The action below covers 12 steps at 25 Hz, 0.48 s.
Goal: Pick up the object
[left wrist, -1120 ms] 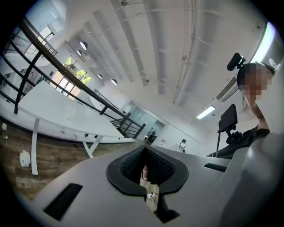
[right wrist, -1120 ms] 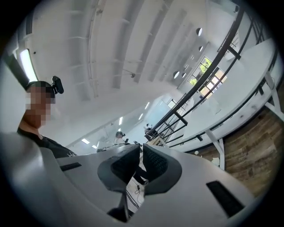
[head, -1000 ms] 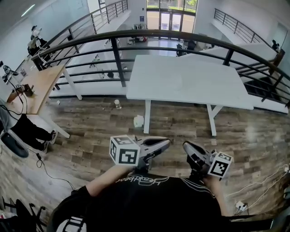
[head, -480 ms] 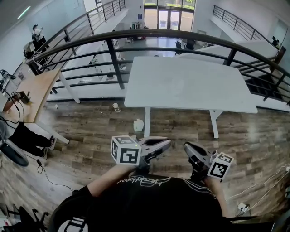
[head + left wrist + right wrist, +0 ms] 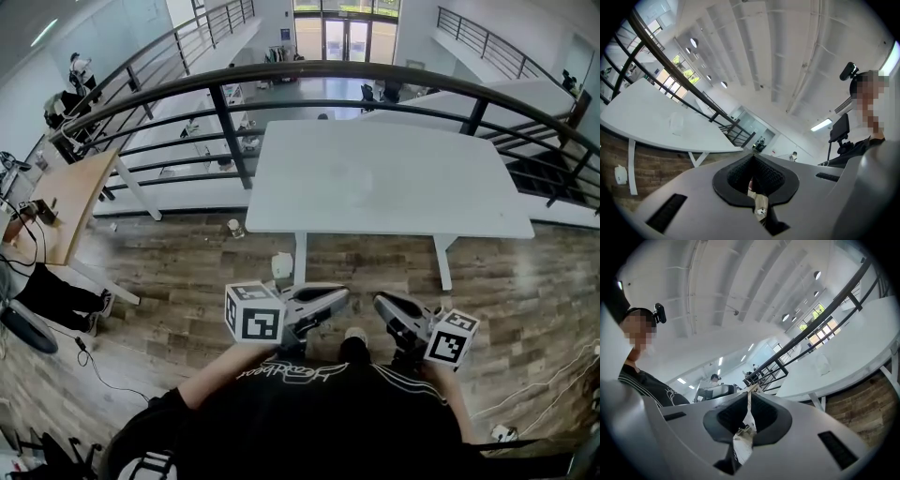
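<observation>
Beyond black-padded left tongs (image 5: 339, 300), smooth white rectangular table (image 5: 384, 178)

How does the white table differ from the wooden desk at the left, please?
The white table has a white top, the wooden desk a light-brown one. The white table stands straight ahead; the wooden desk, off left, carries a dark device with cables. Both stand on the plank floor by the black railing.

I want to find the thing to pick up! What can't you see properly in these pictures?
- Pale patch on the table: left gripper view, too faint to name.
- White thing on the floor: head view, too small to name.
- Person's legs: head view, mostly hidden by the shirt.
</observation>
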Motion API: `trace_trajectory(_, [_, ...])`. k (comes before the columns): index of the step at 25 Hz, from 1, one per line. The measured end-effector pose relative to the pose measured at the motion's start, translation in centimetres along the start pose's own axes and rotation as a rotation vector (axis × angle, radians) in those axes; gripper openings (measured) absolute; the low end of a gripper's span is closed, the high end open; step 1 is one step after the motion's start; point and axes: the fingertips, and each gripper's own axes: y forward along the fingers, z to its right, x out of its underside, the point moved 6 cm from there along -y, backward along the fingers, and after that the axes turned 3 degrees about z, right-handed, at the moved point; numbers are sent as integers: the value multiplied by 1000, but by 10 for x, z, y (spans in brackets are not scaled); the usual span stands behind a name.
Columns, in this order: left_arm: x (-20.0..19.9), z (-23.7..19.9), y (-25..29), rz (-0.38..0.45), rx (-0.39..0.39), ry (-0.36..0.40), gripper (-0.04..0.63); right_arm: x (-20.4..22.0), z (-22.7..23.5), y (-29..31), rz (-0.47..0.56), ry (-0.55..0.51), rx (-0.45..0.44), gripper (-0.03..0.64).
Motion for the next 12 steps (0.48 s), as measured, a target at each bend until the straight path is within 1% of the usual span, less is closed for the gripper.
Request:
trace_trajectory(8, [-39,-60,73,-3,-78,-19,8,-59,88,13,-34,24,-33,26])
trace_trajectory(12, [-59,-91,127,-12,-87,-14,8,-95,142,13,-37,47,-66,26])
